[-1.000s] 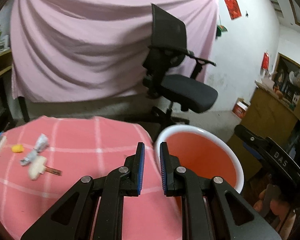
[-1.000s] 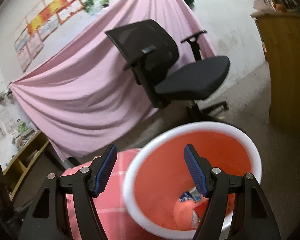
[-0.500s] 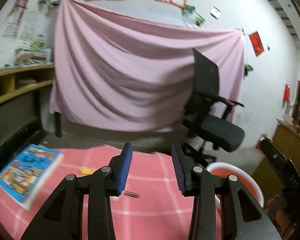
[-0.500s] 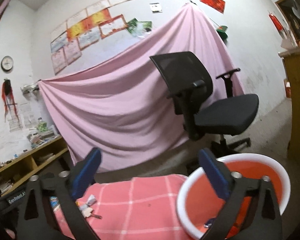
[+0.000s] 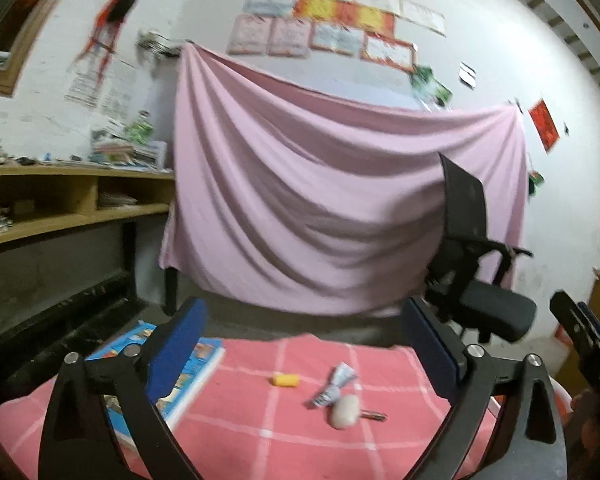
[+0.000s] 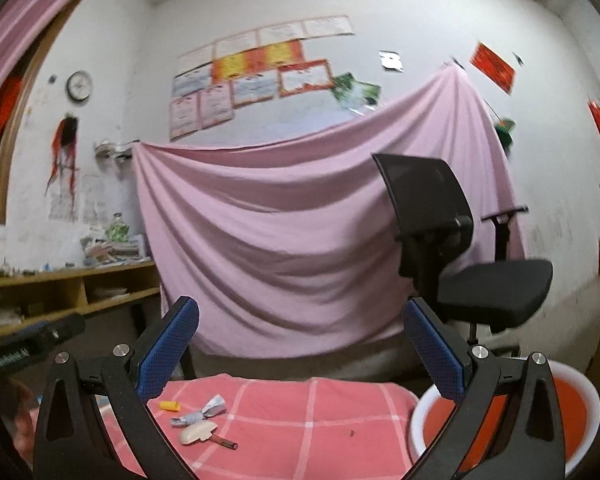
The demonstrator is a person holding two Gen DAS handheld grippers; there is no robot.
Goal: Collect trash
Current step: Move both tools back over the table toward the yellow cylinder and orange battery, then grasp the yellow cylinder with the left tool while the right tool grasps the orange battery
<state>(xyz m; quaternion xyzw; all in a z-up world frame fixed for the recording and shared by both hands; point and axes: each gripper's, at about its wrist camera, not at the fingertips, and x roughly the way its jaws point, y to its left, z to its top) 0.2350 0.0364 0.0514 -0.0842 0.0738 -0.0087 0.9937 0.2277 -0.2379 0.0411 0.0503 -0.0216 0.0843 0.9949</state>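
The left gripper (image 5: pixel 304 344) is opening wide with nothing between its jaws, and the right gripper (image 6: pixel 300 344) is standing wide and empty too. In front of both, a yellow bit (image 5: pixel 285 380), a crumpled wrapper (image 5: pixel 334 384) and a pale scrap (image 5: pixel 345 411) are lying close together on the pink table (image 5: pixel 260 436). The bin (image 6: pixel 580 396) is sitting just behind the right gripper's right finger (image 6: pixel 432 352).

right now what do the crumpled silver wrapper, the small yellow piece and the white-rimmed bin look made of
Crumpled silver wrapper: probably thin foil or metallised plastic, shiny, twisted into creases. Small yellow piece: smooth, matte, solid-coloured; possibly plastic or foam, too small to tell. White-rimmed orange bin: likely moulded plastic, with a smooth, even rim.
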